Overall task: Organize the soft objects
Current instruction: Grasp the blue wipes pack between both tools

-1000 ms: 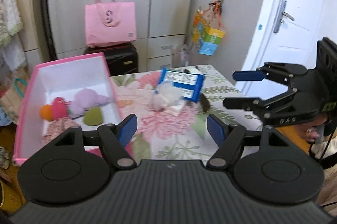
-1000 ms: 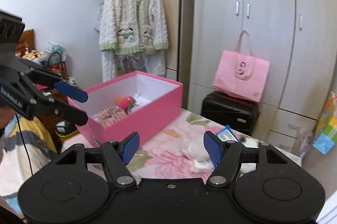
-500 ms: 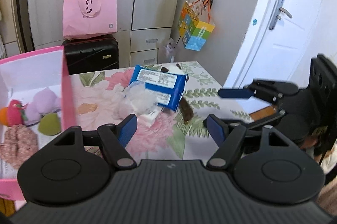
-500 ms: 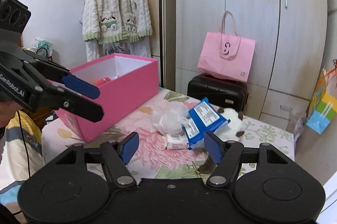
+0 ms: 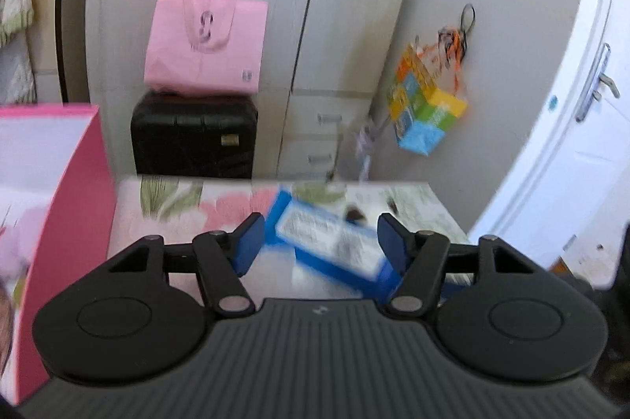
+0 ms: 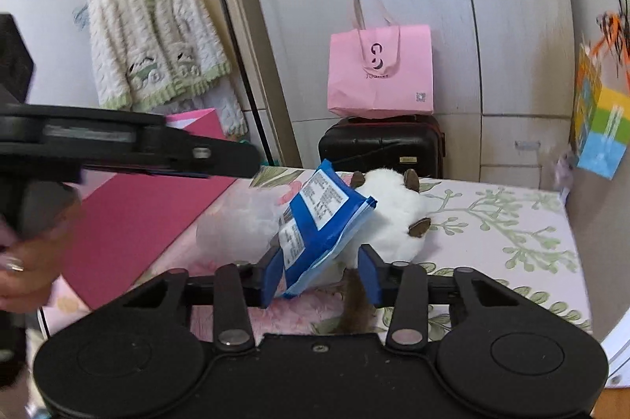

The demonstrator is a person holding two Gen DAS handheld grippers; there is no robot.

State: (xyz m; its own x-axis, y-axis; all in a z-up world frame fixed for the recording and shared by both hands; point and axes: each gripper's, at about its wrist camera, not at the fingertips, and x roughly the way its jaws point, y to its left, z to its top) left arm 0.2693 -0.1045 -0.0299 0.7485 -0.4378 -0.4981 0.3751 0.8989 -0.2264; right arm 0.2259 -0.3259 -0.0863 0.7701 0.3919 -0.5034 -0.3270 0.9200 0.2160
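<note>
A blue soft pack with white labels (image 6: 321, 222) leans on a white plush cat with brown ears and tail (image 6: 393, 218) on the floral table. A clear plastic bag (image 6: 236, 222) lies left of them. My right gripper (image 6: 321, 275) is open, its jaws on either side of the pack's lower end, not closed on it. My left gripper (image 5: 319, 245) is open above the same pack (image 5: 330, 241), blurred by motion. It also shows from the side in the right wrist view (image 6: 157, 151). The pink box (image 5: 71, 222) stands on the left.
The floral table (image 6: 492, 234) ends at a far edge by the wardrobe. A black suitcase (image 6: 382, 147) with a pink bag (image 6: 380, 72) stands behind it. A colourful bag (image 5: 427, 112) hangs on the wall. A white door (image 5: 582, 143) is at right.
Both grippers have moved forward and down toward the blue pack and plush cat. The right gripper's jaws now straddle the pack. The left view swung right, leaving only the box's side wall.
</note>
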